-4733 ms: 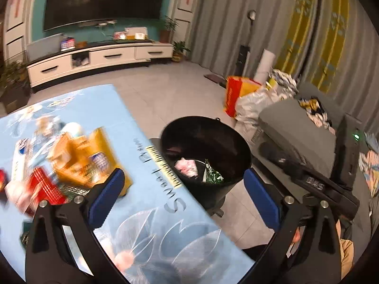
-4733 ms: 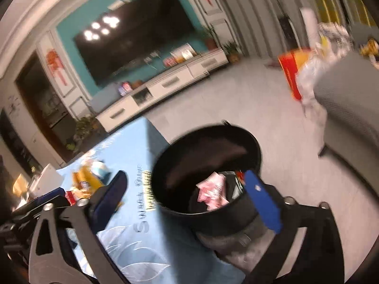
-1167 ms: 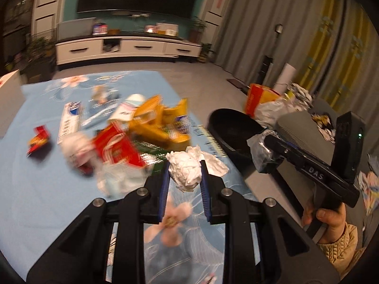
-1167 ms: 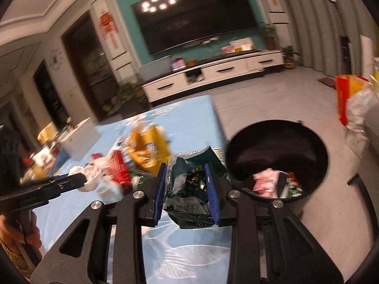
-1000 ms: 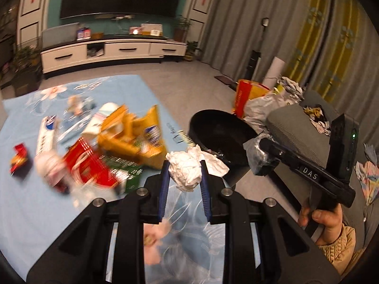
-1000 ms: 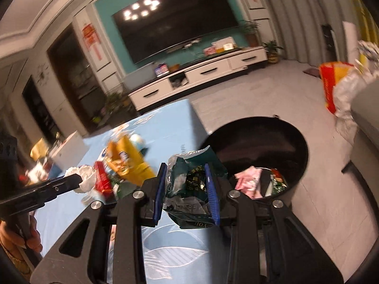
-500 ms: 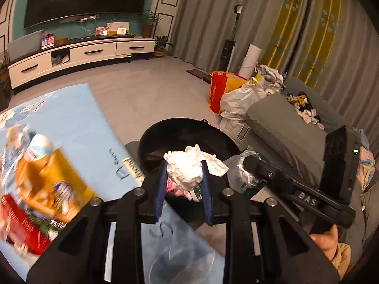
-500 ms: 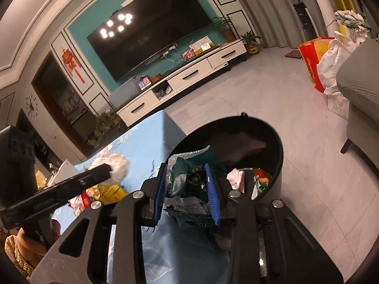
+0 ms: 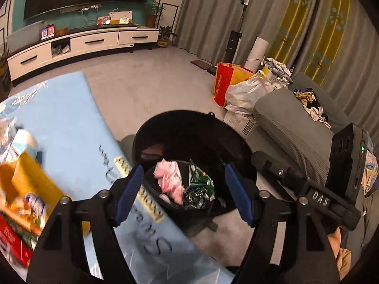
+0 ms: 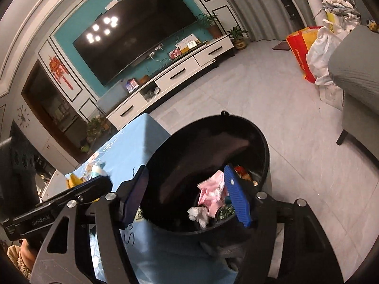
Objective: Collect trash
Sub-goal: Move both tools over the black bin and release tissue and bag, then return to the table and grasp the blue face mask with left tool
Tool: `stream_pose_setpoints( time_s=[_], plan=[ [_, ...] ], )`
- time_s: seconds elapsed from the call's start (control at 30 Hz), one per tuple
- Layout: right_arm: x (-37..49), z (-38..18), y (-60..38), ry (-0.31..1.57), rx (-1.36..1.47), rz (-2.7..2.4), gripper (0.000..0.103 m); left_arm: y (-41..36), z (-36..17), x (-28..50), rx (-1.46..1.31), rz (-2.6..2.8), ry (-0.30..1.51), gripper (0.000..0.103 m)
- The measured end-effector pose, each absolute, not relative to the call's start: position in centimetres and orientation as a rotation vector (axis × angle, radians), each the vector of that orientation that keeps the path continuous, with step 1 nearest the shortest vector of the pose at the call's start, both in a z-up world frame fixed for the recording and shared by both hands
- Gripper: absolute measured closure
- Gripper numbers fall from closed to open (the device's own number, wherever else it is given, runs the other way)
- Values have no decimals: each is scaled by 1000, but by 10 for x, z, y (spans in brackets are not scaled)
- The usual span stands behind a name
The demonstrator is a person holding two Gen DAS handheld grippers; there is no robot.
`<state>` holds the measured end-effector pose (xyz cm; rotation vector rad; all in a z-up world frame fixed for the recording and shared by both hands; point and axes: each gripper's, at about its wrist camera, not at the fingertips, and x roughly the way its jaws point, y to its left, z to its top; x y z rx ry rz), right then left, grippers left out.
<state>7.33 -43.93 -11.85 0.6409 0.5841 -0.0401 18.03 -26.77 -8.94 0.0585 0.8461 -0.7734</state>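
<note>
Left wrist view: both tools [image 9: 183, 191] [image 10: 187, 193] just released over black bin [image 9: 151, 130] holding wrappers [image 9: 169, 181].

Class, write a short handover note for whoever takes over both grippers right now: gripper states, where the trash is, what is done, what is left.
Left gripper: jaws have just opened, nothing between them, above the black bin.
Right gripper: jaws have just opened too, nothing between them, over the same bin.
In the bin: pink wrapper, green wrapper, crumpled white tissue.
Left to do: yellow packet, red packet and other litter on the blue tablecloth.
</note>
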Motion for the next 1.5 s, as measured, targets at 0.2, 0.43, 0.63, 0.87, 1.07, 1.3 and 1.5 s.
stream_pose_setpoints(
  time_s=[0.2,0.43,0.63,0.87,1.07,1.3,1.5],
  plan=[
    [59,-118,-428,640,639,-27,35,-228,-85,141,24,-784,848,20],
    [54,-104,-394,693,600,44,33,-161,-67,101,-10,-727,813,18],
    [57,-90,-347,733,515,143,32,-80,-56,79,-58,-552,748,16],
    [66,-90,-275,822,414,302,32,-1,-83,76,-176,-378,813,16],
    [79,-92,-223,882,360,391,32,13,-99,76,-216,-367,834,16],
    [86,-87,-218,878,355,371,32,-9,-109,94,-191,-397,824,16],
    [93,-90,-224,886,361,356,32,-30,-121,124,-168,-406,845,21]
  ],
)
